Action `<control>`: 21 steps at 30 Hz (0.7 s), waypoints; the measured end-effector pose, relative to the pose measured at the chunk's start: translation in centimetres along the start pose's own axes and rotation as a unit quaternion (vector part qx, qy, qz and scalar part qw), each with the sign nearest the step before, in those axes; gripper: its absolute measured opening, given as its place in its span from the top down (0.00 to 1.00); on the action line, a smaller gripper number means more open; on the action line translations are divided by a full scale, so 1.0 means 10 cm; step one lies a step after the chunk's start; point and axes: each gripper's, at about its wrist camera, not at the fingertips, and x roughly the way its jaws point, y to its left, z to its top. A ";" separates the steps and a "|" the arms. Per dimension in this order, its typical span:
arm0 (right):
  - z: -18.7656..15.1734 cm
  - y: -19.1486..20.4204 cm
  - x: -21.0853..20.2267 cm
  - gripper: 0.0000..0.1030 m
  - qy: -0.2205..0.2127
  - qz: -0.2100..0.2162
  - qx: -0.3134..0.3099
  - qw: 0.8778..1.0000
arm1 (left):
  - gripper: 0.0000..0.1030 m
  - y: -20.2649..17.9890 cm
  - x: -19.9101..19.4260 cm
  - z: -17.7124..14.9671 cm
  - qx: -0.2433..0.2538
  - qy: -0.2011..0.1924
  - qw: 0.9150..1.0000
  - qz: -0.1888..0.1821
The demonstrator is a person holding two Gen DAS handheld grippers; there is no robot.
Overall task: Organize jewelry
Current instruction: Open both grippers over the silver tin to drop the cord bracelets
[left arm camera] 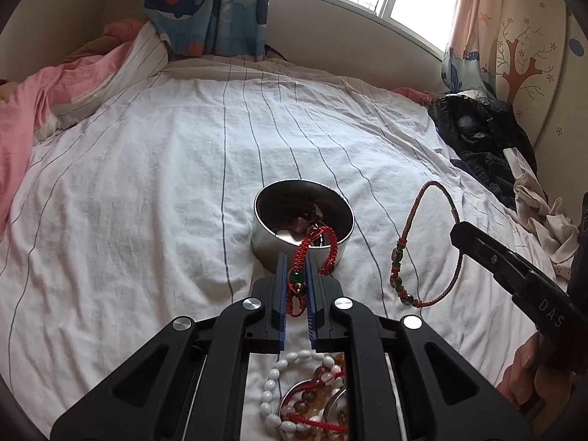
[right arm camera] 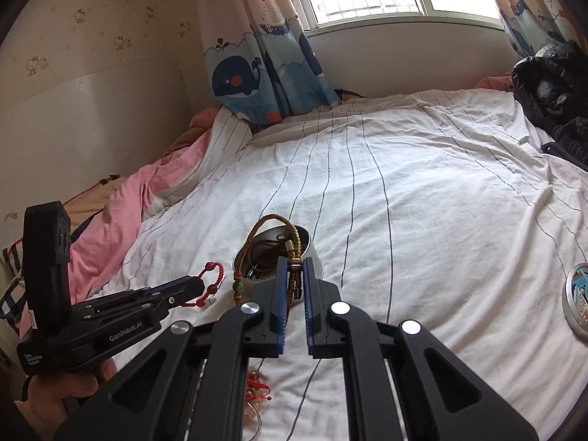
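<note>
Two grippers work over one steel bowl (left arm camera: 303, 217) mid-bed: the left gripper (left arm camera: 296, 268) pinches a red braided bracelet (left arm camera: 312, 253) above its rim, the right gripper (right arm camera: 293, 272) clamps a yellow-brown cord bracelet (right arm camera: 273, 220) alongside.

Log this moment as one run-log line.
left hand-held gripper: shut on red bracelet | right hand-held gripper: shut on braided bracelet | bowl: some jewelry inside | pile: unsorted

Red cord bracelet (left arm camera: 312, 257) and braided bracelet (left arm camera: 430, 242) dangle near bowl (left arm camera: 264, 242).
</note>
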 end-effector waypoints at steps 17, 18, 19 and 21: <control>0.39 -0.01 0.66 0.91 0.018 -0.010 -0.010 1.000 | 0.75 0.15 0.59 0.30 -0.030 0.020 0.999 0.016; 0.38 0.00 0.70 0.91 0.023 -0.005 -0.008 1.000 | 0.75 0.20 0.53 0.27 -0.034 0.018 0.999 0.020; 0.38 0.02 0.75 0.91 0.028 0.001 -0.005 1.000 | 0.74 0.25 0.48 0.24 -0.039 0.017 0.999 0.024; 0.35 0.06 0.86 0.91 0.046 0.013 -0.003 0.999 | 0.74 0.34 0.37 0.17 -0.043 0.017 0.998 0.031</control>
